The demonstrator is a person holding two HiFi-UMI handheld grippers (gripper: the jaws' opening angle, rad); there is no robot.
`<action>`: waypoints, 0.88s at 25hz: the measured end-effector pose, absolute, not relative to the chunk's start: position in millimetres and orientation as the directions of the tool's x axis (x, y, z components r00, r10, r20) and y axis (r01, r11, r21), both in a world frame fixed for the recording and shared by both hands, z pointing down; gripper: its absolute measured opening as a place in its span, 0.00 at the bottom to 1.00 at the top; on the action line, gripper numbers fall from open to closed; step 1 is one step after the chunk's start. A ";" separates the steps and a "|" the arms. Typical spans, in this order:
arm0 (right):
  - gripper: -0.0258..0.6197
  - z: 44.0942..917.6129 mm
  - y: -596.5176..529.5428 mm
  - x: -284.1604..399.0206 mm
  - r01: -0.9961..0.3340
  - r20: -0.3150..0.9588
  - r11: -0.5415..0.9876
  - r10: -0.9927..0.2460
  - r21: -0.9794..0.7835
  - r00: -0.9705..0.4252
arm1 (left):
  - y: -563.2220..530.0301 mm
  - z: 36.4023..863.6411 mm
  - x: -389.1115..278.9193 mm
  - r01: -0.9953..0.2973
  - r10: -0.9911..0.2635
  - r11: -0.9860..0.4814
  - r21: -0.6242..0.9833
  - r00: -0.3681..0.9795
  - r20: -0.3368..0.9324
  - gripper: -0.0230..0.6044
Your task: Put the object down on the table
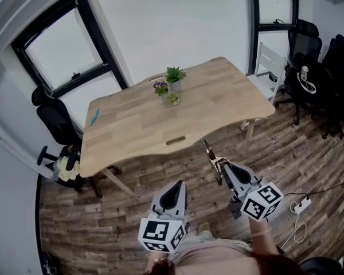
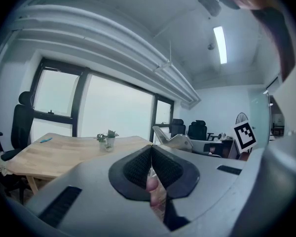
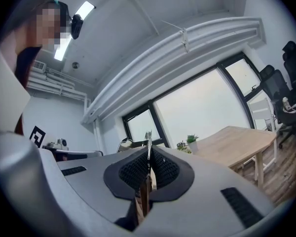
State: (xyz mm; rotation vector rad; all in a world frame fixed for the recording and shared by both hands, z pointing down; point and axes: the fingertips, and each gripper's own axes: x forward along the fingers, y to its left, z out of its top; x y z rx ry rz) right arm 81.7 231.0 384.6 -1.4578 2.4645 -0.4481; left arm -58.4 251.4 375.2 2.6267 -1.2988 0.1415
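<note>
Right gripper [image 1: 222, 166] jaws pinched fully onto the wooden handle end of a slim metal-bladed tool [image 1: 208, 151], blade pointing to 11 o'clock, well short of the bench [image 1: 229, 90]; left gripper [image 1: 176, 189] jaws together, empty; tool judged light, stiff, possibly sharp, so the handle grip suits.

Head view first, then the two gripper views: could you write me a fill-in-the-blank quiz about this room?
1. The right gripper is shut on a slim metal tool, while the left gripper is shut on ___.
2. The small potted plants stand on a table made of ___.
3. The pen-like item near the table's edge is coloured ___.
Missing words: nothing; wood; blue.
</note>
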 end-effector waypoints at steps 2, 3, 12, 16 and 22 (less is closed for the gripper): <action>0.04 384.2 220.5 75.0 -0.801 -0.055 0.463 -0.876 -0.381 -0.480 | 242.0 376.5 -62.6 -0.790 -0.771 -0.596 0.140 0.613 0.173 0.04; 0.04 384.0 216.3 71.7 -0.799 -0.057 0.467 -0.873 -0.380 -0.484 | 238.5 377.3 -64.4 -0.789 -0.770 -0.600 0.136 0.615 0.171 0.04; 0.04 381.4 196.8 52.1 -0.801 -0.058 0.458 -0.879 -0.385 -0.474 | 216.5 380.0 -81.0 -0.772 -0.753 -0.620 0.140 0.635 0.170 0.04; 0.04 386.4 196.5 54.7 -0.805 -0.042 0.435 -0.887 -0.404 -0.459 | 216.7 386.6 -78.9 -0.762 -0.740 -0.627 0.160 0.648 0.180 0.04; 0.04 394.6 193.8 55.0 -0.801 -0.031 0.425 -0.889 -0.421 -0.456 | 212.8 392.9 -76.2 -0.754 -0.730 -0.632 0.181 0.657 0.187 0.04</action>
